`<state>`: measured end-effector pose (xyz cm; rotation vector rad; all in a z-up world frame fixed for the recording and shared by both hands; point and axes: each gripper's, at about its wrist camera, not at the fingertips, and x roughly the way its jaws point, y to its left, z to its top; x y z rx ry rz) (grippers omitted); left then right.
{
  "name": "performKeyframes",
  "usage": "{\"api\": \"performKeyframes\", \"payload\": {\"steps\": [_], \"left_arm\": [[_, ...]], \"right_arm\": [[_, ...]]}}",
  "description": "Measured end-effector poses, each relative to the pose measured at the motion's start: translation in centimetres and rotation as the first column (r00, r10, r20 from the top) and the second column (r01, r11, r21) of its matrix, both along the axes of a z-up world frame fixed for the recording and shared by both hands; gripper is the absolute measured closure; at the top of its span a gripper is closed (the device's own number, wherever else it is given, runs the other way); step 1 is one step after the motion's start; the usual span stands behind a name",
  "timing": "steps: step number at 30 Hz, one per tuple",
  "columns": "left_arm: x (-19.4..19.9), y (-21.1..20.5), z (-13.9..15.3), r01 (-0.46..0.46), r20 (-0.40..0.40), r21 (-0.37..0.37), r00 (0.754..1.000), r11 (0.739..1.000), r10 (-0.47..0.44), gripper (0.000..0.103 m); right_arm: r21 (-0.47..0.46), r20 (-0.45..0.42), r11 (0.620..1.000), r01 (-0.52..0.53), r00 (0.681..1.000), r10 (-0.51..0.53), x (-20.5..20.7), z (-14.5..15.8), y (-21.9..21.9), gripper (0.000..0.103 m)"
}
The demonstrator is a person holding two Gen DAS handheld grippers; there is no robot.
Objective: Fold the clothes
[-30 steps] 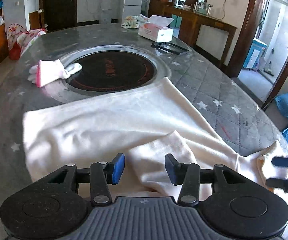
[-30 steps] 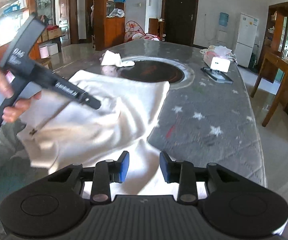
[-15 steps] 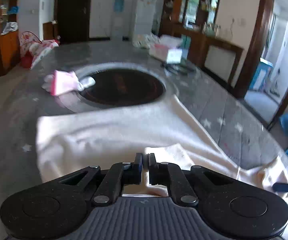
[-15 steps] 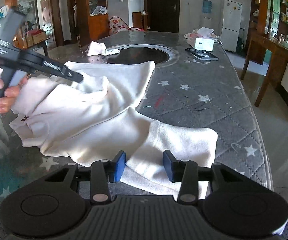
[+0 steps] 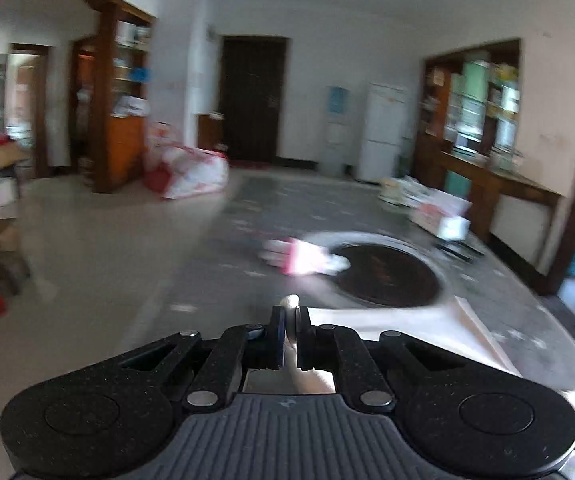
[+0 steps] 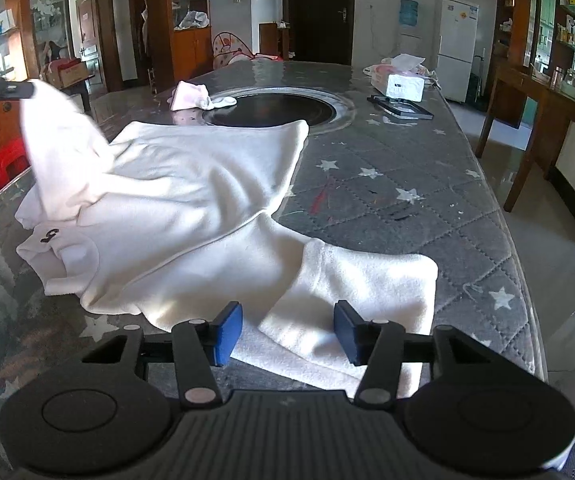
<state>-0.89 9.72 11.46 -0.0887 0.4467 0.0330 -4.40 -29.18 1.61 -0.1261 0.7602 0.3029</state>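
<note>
Left gripper [image 5: 290, 334]: jaws clenched on a fold of the white garment [image 6: 191, 200], the pinched cloth showing between the blue pads [image 5: 276, 336]. In the right wrist view this sleeve end hangs raised above the table's left side from the dark tool tip at the frame edge. The left wrist view is motion-blurred, so detail there is poor. Right gripper [image 6: 287, 332]: jaws spread wide, released, hovering over the garment's near sleeve [image 6: 367, 284]; contact with the cloth appears absent but cannot be confirmed. The garment lies spread on the grey star-patterned table [image 6: 407, 160], its far hem near the round dark inset [image 6: 271, 110]. A small pink-and-white cloth [image 6: 191, 96] and tissue box [image 6: 397, 84] sit beyond
</note>
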Motion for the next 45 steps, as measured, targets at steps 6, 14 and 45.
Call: {"api": "performKeyframes", "payload": {"steps": [6, 14, 45], "left_arm": [[-2.9, 6.1, -0.1, -0.188, -0.001, 0.018, 0.982, 0.982, 0.188, 0.097], [-3.2, 10.2, -4.3, -0.283, -0.158, 0.077, 0.943, 0.956, 0.292, 0.097], [-10.9, -9.2, -8.4, 0.534, -0.224, 0.239, 0.843, 0.811, -0.489, 0.06]], "right_arm": [[-0.042, 0.03, 0.998, -0.041, 0.999, 0.043, -0.5, 1.3, 0.9, 0.051], [-0.126, 0.076, 0.958, -0.258, 0.96, 0.269, -2.4, 2.6, 5.2, 0.051], [-0.212, 0.044, 0.844, -0.493, 0.858, 0.512, -3.9, 0.0, 12.4, 0.083]]}}
